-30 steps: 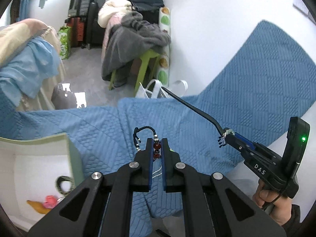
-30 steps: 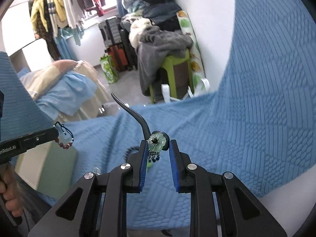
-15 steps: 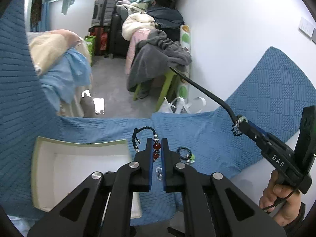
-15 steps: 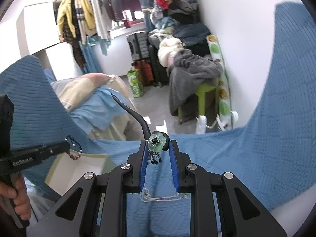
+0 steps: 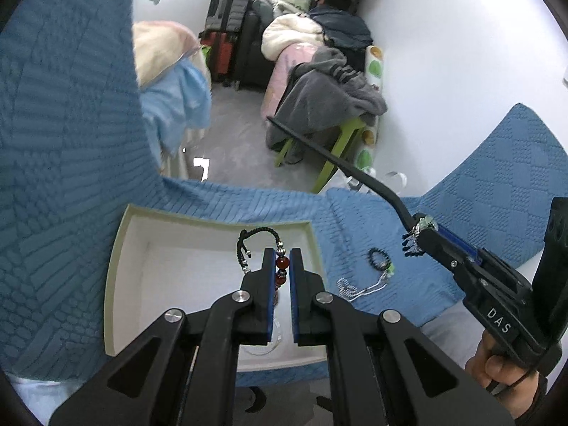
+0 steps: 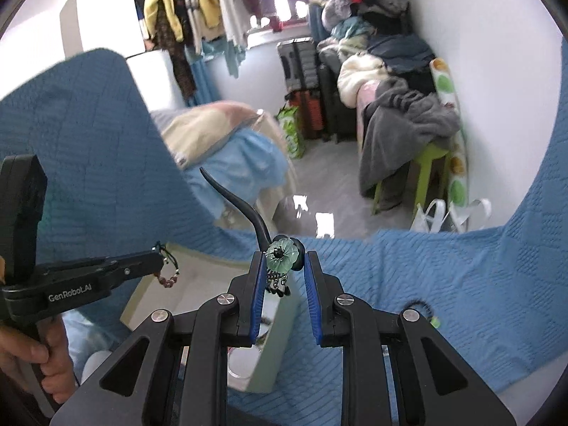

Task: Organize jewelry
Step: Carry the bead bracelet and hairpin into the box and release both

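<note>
Gripping one piece of jewelry in each of two grippers, above a blue cloth [image 5: 479, 191].

Pinching one red-bead bracelet [image 5: 280, 266] in the nearly closed left gripper [image 5: 282, 261], hanging over one white box [image 5: 117, 241]. Clamping one black hair stick with a green flower [image 6: 282, 254] in the narrow right gripper [image 6: 283, 266]. Lying beside the box on the cloth: one dark bead bracelet [image 5: 379, 259], one silver chain [image 5: 358, 288].

A bedroom in a home is shown. A blue quilt [image 5: 71, 177] is spread over a bed. Clothes [image 6: 198, 10] are hung by the window, suitcases [image 5: 227, 25] are stood against the wall, and a grey blanket [image 6: 401, 135] is piled on a green stool [image 6: 426, 174]
</note>
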